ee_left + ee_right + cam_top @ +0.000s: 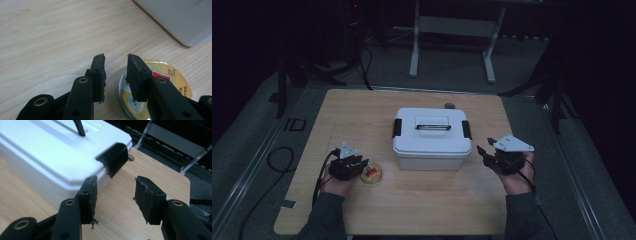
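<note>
The left hand-held gripper [115, 75] stands released over the round yellow-lidded tin [160, 92], at seven o'clock from the white latched box [432, 137] on the counter [422, 210]; the right hand-held gripper [116, 200], released, hovers at the box's three o'clock.

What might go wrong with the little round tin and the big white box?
The left gripper is open, with one jaw over the edge of the flat round tin and the other over bare table; closing there, it would likely just push the tin along. The right gripper hangs open near the black latch of the white box; a careless move may bump the box.
</note>
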Demonstrator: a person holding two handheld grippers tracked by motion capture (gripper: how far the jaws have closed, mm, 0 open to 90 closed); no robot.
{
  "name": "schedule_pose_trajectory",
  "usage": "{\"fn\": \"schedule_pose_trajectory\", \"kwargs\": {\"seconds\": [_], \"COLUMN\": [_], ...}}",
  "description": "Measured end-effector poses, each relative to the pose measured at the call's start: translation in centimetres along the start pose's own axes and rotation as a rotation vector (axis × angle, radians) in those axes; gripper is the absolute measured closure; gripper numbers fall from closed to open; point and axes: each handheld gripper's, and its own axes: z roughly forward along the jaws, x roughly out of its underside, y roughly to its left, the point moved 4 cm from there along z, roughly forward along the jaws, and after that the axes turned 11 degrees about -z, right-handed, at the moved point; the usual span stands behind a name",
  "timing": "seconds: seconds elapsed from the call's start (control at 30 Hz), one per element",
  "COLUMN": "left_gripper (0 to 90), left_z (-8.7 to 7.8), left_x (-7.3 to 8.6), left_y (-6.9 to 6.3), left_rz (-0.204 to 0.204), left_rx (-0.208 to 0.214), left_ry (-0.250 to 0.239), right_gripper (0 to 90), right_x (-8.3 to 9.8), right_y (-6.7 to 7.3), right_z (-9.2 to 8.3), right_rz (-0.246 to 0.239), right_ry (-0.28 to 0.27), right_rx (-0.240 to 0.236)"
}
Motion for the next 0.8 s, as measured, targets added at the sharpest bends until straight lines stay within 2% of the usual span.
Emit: {"fn": "schedule_pose_trajectory", "kwargs": {"seconds": [0.23, 0.3, 0.47, 0.63, 0.8], "left_gripper": [72.4, 72.8, 77.2, 78.0, 77.2], "left_z": [0.3, 0.3, 0.2, 0.1, -0.1], "left_x": [-0.3, -0.2, -0.1, 0.0, 0.2], "left_y": [-0.3, -0.5, -1.0, -1.0, -1.0], "left_rz": [0.025, 0.035, 0.057, 0.049, 0.059], "left_rx": [0.007, 0.025, 0.041, 0.057, 0.056], "left_ry": [-0.001, 0.009, 0.021, 0.026, 0.028], "right_gripper": [51.8, 52.0, 53.1, 53.2, 53.4], "right_x": [-2.1, -2.8, -4.4, -5.6, -6.4], "right_y": [-0.2, -0.2, -0.6, -0.9, -1.2], "right_z": [0.5, 0.6, 1.3, 1.9, 2.2], "right_rz": [-0.018, -0.028, -0.049, -0.076, -0.090], "right_ry": [-0.027, -0.034, -0.041, -0.038, -0.035], "right_rx": [-0.012, -0.021, -0.038, -0.053, -0.067]}}
